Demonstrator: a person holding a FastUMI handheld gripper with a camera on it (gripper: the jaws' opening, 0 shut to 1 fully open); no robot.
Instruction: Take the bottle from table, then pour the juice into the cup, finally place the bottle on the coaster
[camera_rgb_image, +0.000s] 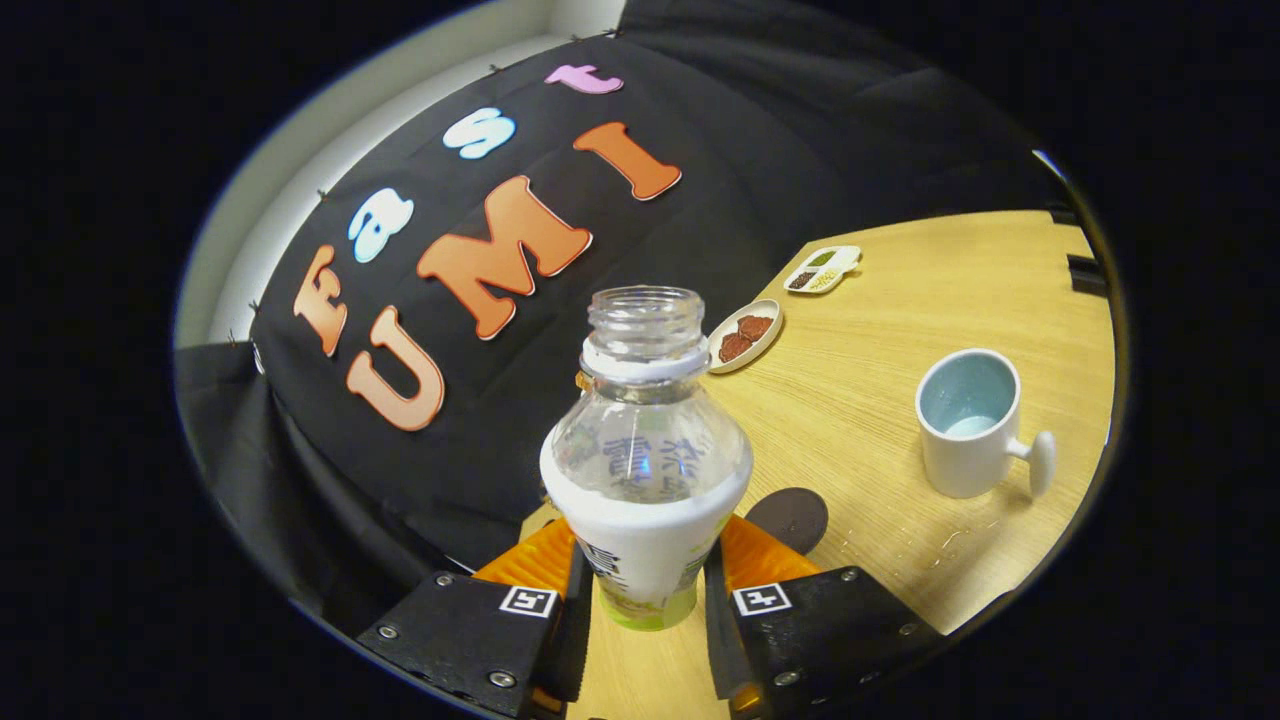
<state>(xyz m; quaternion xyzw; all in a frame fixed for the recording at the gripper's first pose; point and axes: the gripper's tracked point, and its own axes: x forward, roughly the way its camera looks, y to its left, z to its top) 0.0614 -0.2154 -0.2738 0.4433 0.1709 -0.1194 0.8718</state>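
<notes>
Two fingers of the gripper clamped on the uncapped clear-plastic bottle, round dark coaster just beyond.

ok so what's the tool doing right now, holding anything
Tool: closed on the open bottle, both fingers pressing its labelled lower body; coaster lies just beyond.

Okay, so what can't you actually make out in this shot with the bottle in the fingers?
- Bottle: gripper view; the fingers on either side cover its lower flanks, and its base is cut off between them.
- Coaster: its near part sits behind the bottle and a finger.
- Cup: whether it holds any liquid is unclear.
- Divided dish beyond the plate: contents too small to identify.
</notes>
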